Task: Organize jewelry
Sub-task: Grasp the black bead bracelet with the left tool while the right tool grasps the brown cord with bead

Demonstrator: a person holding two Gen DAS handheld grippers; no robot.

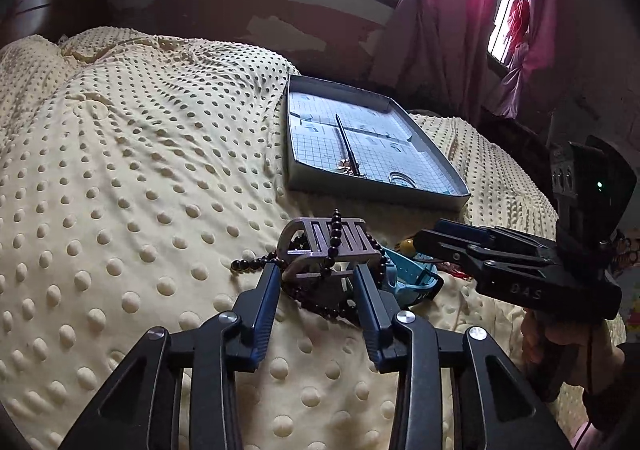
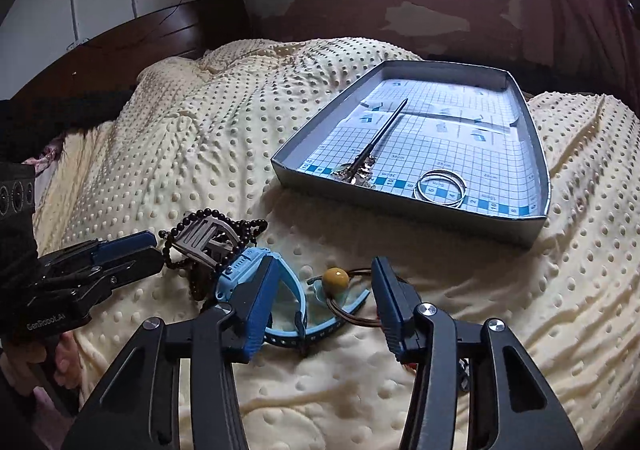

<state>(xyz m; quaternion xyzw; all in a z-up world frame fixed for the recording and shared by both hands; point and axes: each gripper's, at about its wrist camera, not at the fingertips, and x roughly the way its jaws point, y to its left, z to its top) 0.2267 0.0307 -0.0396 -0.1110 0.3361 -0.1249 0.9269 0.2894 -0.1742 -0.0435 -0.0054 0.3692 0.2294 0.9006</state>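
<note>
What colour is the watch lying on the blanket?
Light blue; the watch shows best in the right wrist view.

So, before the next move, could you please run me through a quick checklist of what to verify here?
1. Left gripper fingers straddle the metal clasp: ok.
2. Clasp free of the bead string: not ok, beads drape over it.
3. Left fingers closed on the clasp: cannot tell.
4. Right gripper open over the blue watch and amber-bead bangle: ok.
5. Box has bare floor beside the hairpin and rings: ok.
</note>
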